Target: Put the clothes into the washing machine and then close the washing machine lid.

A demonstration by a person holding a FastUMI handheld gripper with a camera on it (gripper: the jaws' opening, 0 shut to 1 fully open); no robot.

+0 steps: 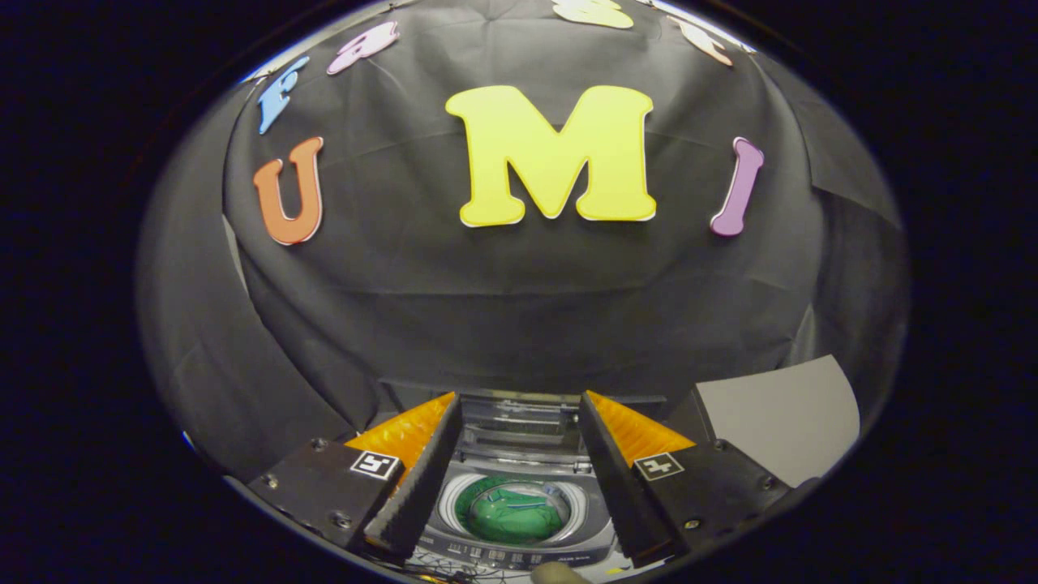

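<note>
The tool [519,478] is hovering above the washing machine [519,545], its 2 fingers spread wide and holding nothing. The green clothes [512,509] are lying inside its drum. The raised lid [519,423], rigid and likely light, looks best pushed at its front edge.

Dim booth, evenly lit from above, sharp at centre, strong fisheye bending towards the edges.

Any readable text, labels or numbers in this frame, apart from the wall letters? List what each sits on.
Nothing legible.
Washing machine control panel: small print, too blurred to read.
Square black-and-white markers on the open hand-held gripper: coded patterns, not words.
Green clothes in the drum: no print visible.
Grey board beside the machine: blank.
</note>
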